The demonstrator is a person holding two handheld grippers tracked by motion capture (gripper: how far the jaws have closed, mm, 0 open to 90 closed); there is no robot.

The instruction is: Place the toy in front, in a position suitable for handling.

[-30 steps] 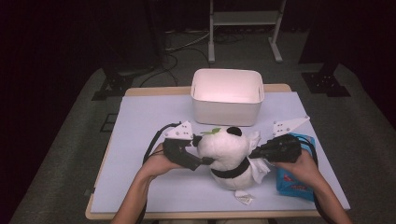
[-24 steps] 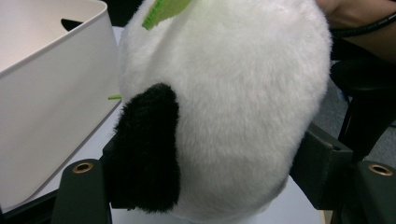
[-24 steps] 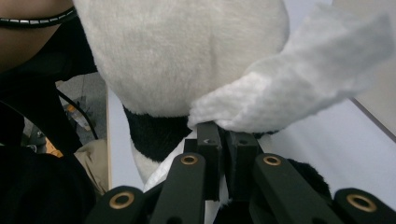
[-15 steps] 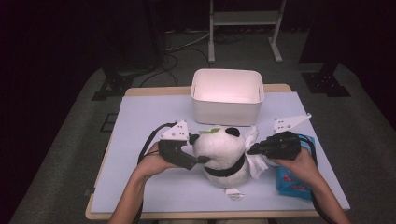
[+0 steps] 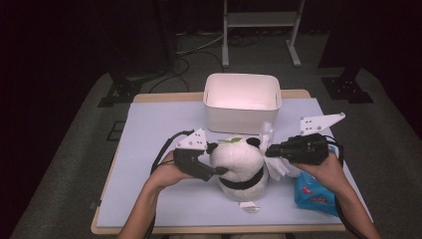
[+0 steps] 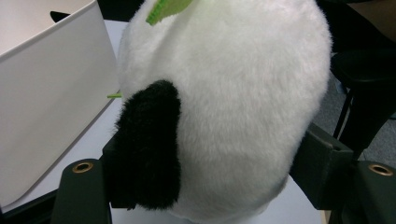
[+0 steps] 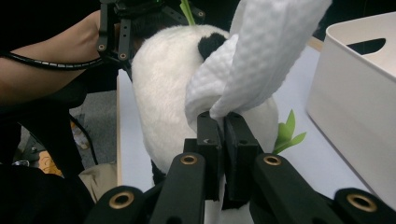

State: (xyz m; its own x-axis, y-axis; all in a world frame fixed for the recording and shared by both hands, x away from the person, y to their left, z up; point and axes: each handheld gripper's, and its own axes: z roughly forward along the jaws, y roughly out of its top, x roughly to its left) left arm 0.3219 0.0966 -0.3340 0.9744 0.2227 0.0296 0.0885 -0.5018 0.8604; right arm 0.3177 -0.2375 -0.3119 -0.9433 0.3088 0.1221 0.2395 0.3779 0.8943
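White plush panda (image 5: 241,164): just in front of my white bin (image 5: 242,102).
Left hand-held gripper (image 5: 219,172): clamping panda's head.
Right hand-held gripper (image 7: 223,122): pinching wet wipe (image 7: 254,60), beside panda.

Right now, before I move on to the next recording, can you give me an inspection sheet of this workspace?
Surface: table with a pale blue-grey cover, wooden edge showing.
Job's things: plush panda upright near the front edge; white wipe against its side.
Clutter: white bin behind the panda; blue wipes pack at front right.
Grippers: left gripper clamps the panda's head between its jaws; right gripper shut on the wipe.
Cables: black cable loops from the left gripper; more cables on the floor.
Surroundings: dark room, grey carpet, metal stand behind the table.
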